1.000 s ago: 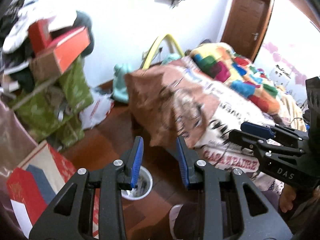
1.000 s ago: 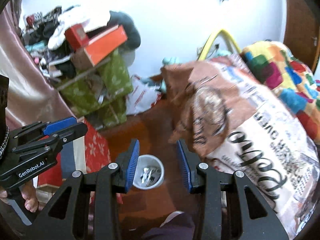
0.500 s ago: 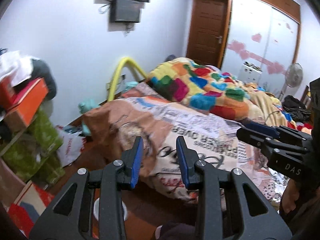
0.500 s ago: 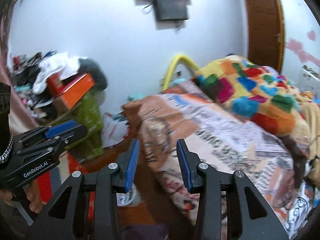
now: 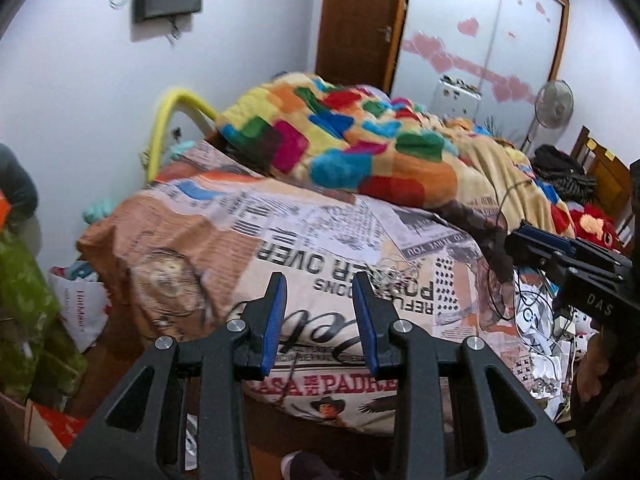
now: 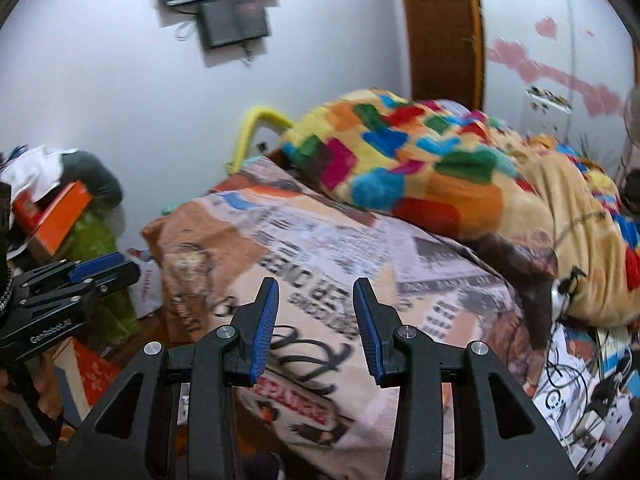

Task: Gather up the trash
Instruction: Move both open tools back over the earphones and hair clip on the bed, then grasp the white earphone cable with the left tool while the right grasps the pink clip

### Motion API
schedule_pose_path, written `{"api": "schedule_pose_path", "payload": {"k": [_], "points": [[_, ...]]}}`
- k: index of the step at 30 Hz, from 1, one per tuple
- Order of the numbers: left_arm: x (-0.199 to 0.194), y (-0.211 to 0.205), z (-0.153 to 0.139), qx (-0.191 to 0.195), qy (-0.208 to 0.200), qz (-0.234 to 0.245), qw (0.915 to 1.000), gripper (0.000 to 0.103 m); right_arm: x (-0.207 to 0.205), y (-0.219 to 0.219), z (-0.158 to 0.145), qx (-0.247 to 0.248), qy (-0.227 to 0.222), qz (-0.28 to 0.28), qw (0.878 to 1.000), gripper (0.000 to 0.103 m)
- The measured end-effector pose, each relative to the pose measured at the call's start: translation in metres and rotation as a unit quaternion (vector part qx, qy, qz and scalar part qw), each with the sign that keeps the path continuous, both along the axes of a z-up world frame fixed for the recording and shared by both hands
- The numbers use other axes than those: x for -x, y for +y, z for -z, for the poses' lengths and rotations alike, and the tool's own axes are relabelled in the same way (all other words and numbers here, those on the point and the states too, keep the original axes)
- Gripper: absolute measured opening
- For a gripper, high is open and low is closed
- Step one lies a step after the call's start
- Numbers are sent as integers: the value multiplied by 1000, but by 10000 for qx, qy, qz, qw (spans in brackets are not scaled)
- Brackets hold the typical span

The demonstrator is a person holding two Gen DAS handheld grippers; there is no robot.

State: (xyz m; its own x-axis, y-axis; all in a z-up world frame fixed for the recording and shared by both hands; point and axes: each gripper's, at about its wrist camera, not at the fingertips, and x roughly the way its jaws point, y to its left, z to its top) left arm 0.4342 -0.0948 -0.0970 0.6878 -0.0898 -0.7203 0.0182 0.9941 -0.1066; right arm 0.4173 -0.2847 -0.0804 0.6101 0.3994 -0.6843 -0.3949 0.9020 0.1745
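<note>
Both tongs, left gripper (image 5: 320,320) and right gripper (image 6: 316,326), sit partway open holding nothing, and the likeliest trash is the crumpled paper scraps (image 5: 540,368) tangled among cables at 3 o'clock on the bed (image 5: 320,240), probably light and floppy, so pinch a bunched edge.

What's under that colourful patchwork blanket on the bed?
The colourful patchwork blanket lies heaped over the newspaper-print duvet, whose near part shows. A yellowish blanket spreads beside it. Whatever else lies beneath is covered.
</note>
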Motion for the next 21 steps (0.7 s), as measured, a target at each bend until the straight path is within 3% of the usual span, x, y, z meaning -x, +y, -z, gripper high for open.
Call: {"api": "schedule_pose_path", "payload": {"k": [8, 13, 21], "points": [[-68, -31, 60, 247, 649, 459, 9965, 33, -40, -35, 54, 211, 499, 456, 9975, 36], [-104, -54, 104, 342, 1097, 805, 9901, 39, -61, -44, 90, 223, 898, 528, 9943, 36], [-147, -84, 168, 432, 1576, 1205, 9792, 39, -89, -54, 140, 245, 1350, 633, 9885, 36]]}}
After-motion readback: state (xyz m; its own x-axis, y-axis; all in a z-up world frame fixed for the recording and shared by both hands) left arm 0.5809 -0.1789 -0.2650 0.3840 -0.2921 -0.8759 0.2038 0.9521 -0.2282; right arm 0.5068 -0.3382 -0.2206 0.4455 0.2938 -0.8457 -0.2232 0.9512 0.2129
